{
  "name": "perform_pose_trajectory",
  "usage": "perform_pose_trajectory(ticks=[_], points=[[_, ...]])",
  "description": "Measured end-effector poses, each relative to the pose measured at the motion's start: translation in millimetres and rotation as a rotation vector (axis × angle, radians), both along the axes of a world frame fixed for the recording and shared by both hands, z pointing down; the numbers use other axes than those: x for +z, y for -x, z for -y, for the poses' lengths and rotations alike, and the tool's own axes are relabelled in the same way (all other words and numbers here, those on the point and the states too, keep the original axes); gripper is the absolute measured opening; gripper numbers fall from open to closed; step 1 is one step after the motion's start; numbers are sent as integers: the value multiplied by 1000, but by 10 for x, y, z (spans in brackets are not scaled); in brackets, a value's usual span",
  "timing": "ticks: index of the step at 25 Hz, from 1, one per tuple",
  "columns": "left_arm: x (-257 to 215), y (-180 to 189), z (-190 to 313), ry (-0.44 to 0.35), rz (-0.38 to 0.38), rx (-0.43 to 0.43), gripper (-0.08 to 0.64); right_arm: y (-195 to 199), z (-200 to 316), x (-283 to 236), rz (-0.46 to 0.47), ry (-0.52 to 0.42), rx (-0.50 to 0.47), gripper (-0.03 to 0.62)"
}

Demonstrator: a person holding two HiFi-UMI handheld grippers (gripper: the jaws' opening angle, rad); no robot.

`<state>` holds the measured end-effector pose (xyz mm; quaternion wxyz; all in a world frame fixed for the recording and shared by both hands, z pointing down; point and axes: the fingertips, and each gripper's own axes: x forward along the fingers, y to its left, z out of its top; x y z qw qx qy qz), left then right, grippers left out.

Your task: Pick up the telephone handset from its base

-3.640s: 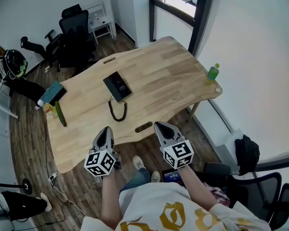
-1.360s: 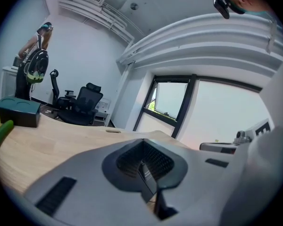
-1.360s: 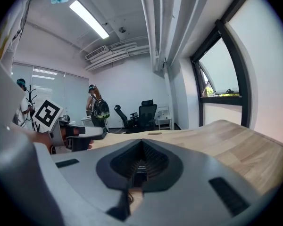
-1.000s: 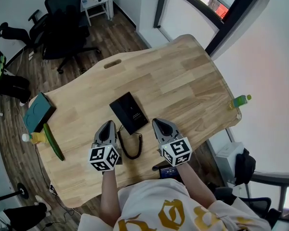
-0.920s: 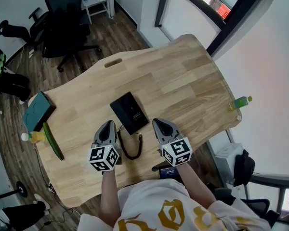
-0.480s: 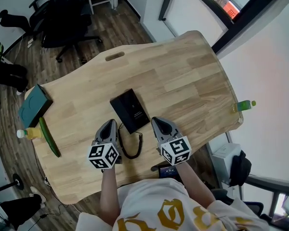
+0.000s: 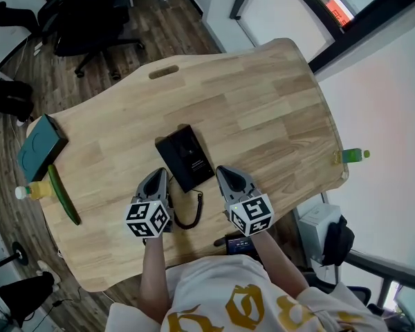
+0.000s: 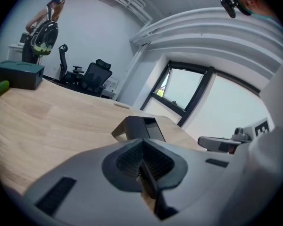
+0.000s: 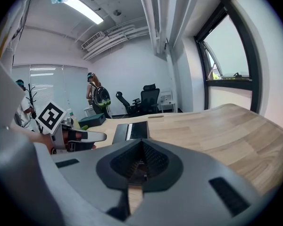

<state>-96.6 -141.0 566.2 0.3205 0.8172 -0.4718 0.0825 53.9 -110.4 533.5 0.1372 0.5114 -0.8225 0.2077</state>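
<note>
Plainly, left gripper (image 7: pixel 155 176) and right gripper (image 7: pixel 224 172), jaws clenched empty just beside the telephone (image 7: pixel 188 156), needed opening before straddling its handset (image 7: pixel 170 159).

The wooden table (image 7: pixel 263 109) bears a black telephone (image 7: pixel 187 159), teal box (image 7: pixel 40 146), green bottle (image 7: pixel 351 156).

Bright, even daylight; both gripper views fisheye-warped with dark corners.

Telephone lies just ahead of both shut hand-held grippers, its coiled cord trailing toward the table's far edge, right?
No: the coiled cord trails toward the near edge, between the left hand-held gripper and the right hand-held gripper, as the head view shows. The telephone does lie just ahead of both shut grippers.
</note>
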Motion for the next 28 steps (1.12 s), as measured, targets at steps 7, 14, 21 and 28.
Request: perform_pose_trajectory(ticks=[7,14,21,28], points=[[129,-54,-22,65,-92,40,21,88,99,97,32,32,-15,5],[272,-182,-10,138,-137,69,175,88,146,150,32,52,-17,5],[311,-240,55,156,-153,79,175,43,159,193,24,65,-10,5],[377,-276,88,177,-141,91,175,52,153,213,21,70,-11,5]])
